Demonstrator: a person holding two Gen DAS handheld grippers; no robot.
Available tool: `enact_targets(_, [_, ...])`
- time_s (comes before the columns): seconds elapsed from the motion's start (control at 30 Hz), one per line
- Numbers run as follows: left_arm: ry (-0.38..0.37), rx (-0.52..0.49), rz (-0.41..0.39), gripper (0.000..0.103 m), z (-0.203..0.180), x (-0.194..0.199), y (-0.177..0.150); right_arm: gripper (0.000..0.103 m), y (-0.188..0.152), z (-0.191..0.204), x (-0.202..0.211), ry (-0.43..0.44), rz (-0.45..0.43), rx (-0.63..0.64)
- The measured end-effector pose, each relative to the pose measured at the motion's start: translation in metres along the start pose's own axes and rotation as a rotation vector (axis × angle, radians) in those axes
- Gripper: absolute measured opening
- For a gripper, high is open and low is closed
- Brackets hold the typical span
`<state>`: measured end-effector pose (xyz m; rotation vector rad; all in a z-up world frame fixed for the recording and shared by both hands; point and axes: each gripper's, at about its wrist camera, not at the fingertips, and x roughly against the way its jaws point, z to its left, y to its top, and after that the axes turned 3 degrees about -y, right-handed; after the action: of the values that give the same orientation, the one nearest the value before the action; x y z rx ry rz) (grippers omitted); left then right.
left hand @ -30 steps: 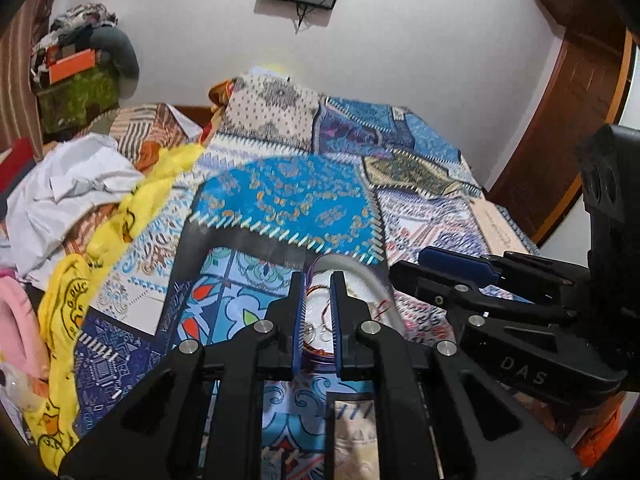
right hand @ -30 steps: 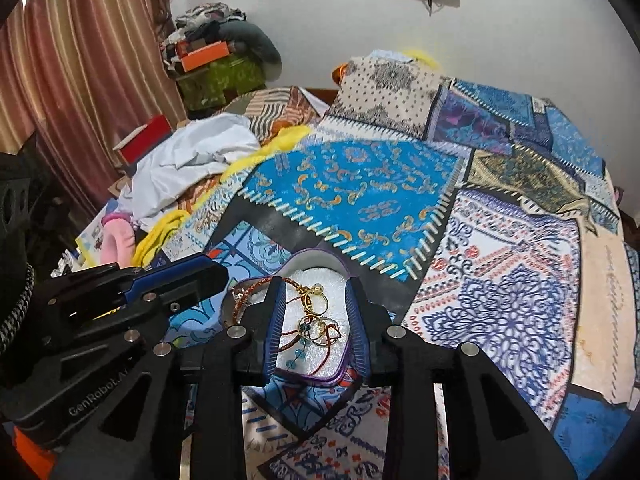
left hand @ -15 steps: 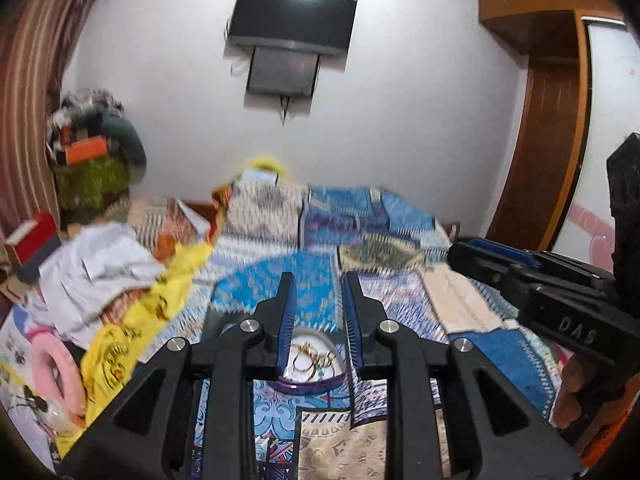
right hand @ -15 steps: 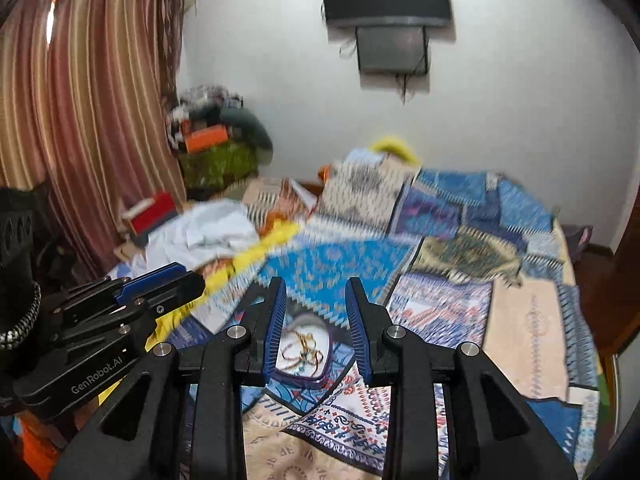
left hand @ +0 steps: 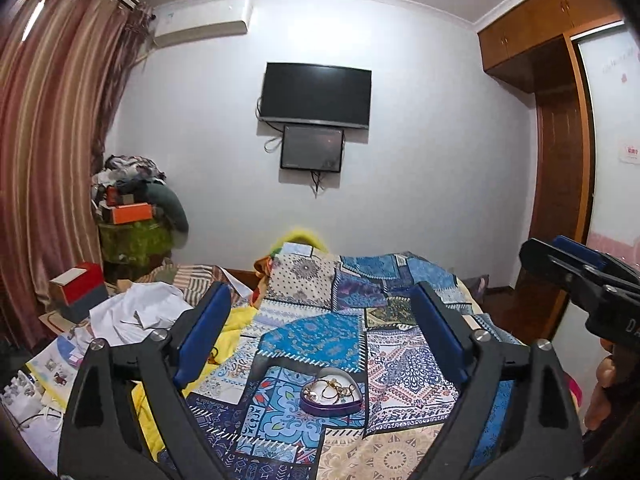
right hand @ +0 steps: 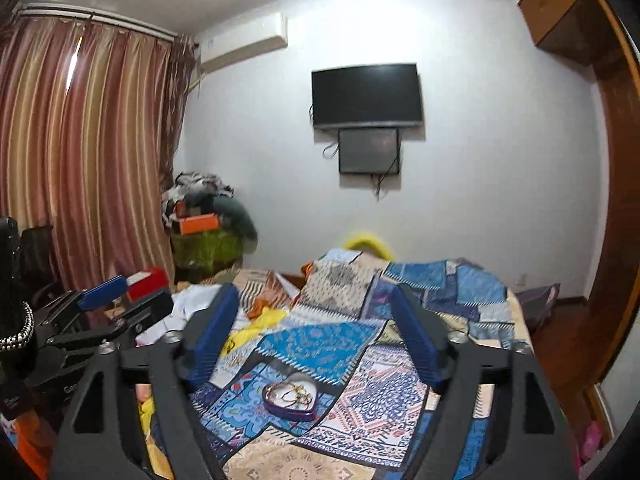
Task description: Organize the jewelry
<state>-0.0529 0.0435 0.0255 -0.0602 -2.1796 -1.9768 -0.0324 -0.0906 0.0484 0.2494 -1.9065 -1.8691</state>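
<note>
A purple heart-shaped tin [left hand: 332, 402] lies on the patchwork bedspread, holding gold rings and chains [left hand: 334, 388]. It also shows in the right wrist view [right hand: 290, 406] with the jewelry [right hand: 294, 391] inside. My left gripper [left hand: 320, 320] is open and empty, raised well above and back from the tin. My right gripper [right hand: 316, 320] is open and empty too, at about the same height. The right gripper shows at the right edge of the left wrist view [left hand: 580, 276], and the left gripper at the left edge of the right wrist view [right hand: 100, 312].
The patchwork bedspread [left hand: 400, 360] covers the bed. White and yellow clothes [left hand: 136, 316] and papers lie at its left. A red box [left hand: 80, 284] and a cluttered stand [left hand: 132, 232] sit by the curtain. A TV [left hand: 316, 96] hangs on the far wall; a wooden wardrobe [left hand: 560, 160] stands right.
Both grippers have pulled up and back from the tin, which now looks small and far. Both sets of jaws have opened wide from a narrow gap.
</note>
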Motion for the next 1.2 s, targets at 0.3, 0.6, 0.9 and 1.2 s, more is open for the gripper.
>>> enact_targets(0.3, [0.012,0.012,-0.001,0.100,0.001,0.004,-0.005,0.095,-0.007,0.000,0.004,-0.053,-0.013,0.002])
enact_targets(0.6, [0.016,0.011,0.004,0.100,0.000,0.007,-0.007,0.096,-0.015,-0.004,0.013,-0.052,-0.009,-0.001])
enact_targets(0.9, [0.016,0.003,0.015,0.100,-0.003,0.005,-0.011,0.096,-0.016,-0.004,0.014,-0.050,0.001,-0.001])
enact_targets(1.2, [0.012,0.004,0.029,0.102,-0.003,0.001,-0.011,0.096,-0.016,-0.005,0.014,-0.051,0.012,0.001])
